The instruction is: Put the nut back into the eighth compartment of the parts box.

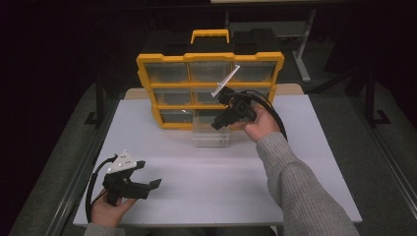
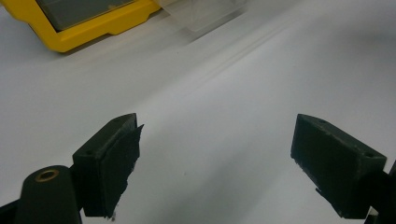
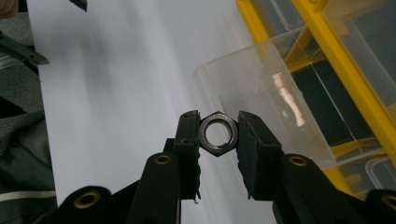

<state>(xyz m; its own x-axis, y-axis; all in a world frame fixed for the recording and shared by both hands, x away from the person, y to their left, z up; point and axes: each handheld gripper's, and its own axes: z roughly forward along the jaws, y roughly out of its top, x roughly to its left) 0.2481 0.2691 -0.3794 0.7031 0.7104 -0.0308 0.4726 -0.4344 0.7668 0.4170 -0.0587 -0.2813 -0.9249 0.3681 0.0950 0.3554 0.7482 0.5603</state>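
Yellow-framed drawer organizer [image 1: 147,61], upright at the table's [image 1: 305,162] far edge, serves as landmark. Clear plastic drawer [image 1: 210,136], pulled out, lies on the table just in front of the organizer's lower row. Right gripper [image 3: 218,135] hangs above that drawer, jaws pinching a steel hex nut [image 3: 218,134] by its flats. Left gripper [image 1: 150,179], well apart from the organizer near the table's front left corner, jaws spread wide with nothing between them.

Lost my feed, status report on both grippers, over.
Right gripper shut on hex nut, above clear bin. Left gripper open, empty, over table. Nothing blocking.
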